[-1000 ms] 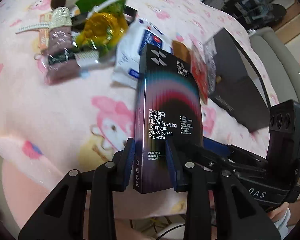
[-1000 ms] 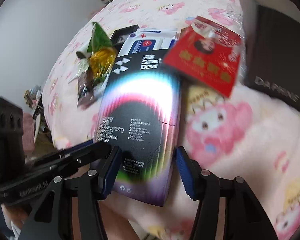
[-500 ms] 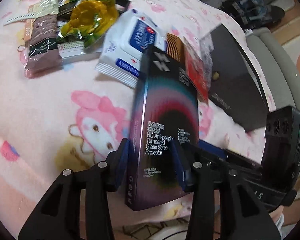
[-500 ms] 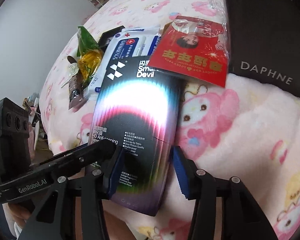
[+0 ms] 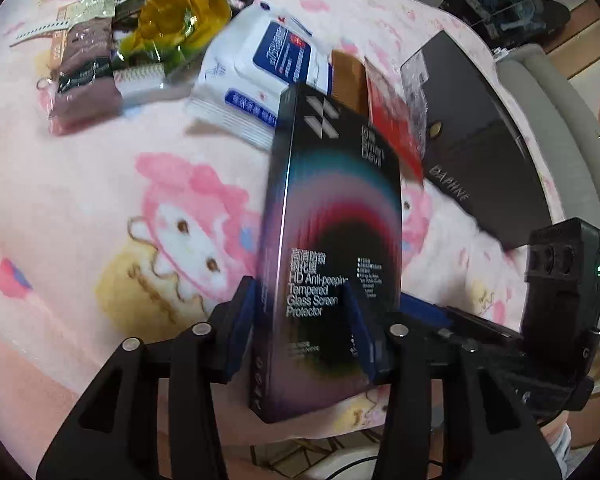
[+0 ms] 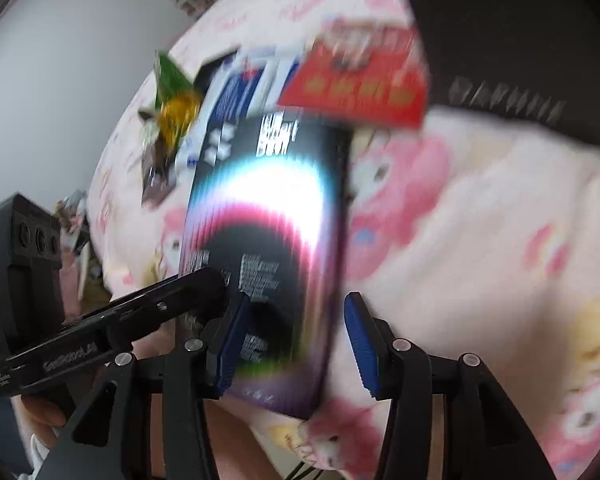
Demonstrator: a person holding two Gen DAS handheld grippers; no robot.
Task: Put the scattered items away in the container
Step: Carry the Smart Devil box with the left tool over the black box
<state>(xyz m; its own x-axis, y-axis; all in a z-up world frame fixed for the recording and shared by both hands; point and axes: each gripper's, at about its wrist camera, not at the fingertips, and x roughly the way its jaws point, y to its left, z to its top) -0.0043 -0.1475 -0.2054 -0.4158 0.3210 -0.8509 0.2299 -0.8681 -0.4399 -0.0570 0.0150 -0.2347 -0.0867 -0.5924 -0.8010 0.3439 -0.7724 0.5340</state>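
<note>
Left gripper point(image 5: 300, 320): its blue pads were pressed on both sides of the dark box point(image 5: 332, 248), holding it up above the pink blanket point(image 5: 100, 200), the same grip as a second before.
Right gripper point(image 6: 296, 340): its jaws stood wide around the low end of the dark box point(image 6: 268, 248). The left pad point(image 6: 232, 344) was beside the box. The right pad point(image 6: 362, 344) was apart from it, and the gap had grown since a moment before.
Dark box: it stood tilted, long end pointing away, with "Glass Screen Protector" on the front.
Black container point(image 5: 480, 136): it lay on the blanket, to the right and behind the box. It looked nearer than a second before.
Red packet point(image 6: 356, 80): it lay between the box and the black container point(image 6: 500, 40).
White wipes pack point(image 5: 260, 76): it lay behind the box.
Yellow and green wrapper point(image 5: 176, 20): it lay at the far left, beside a brown packet point(image 5: 84, 76).
Sharpness: the right view was much more blurred than before.
</note>
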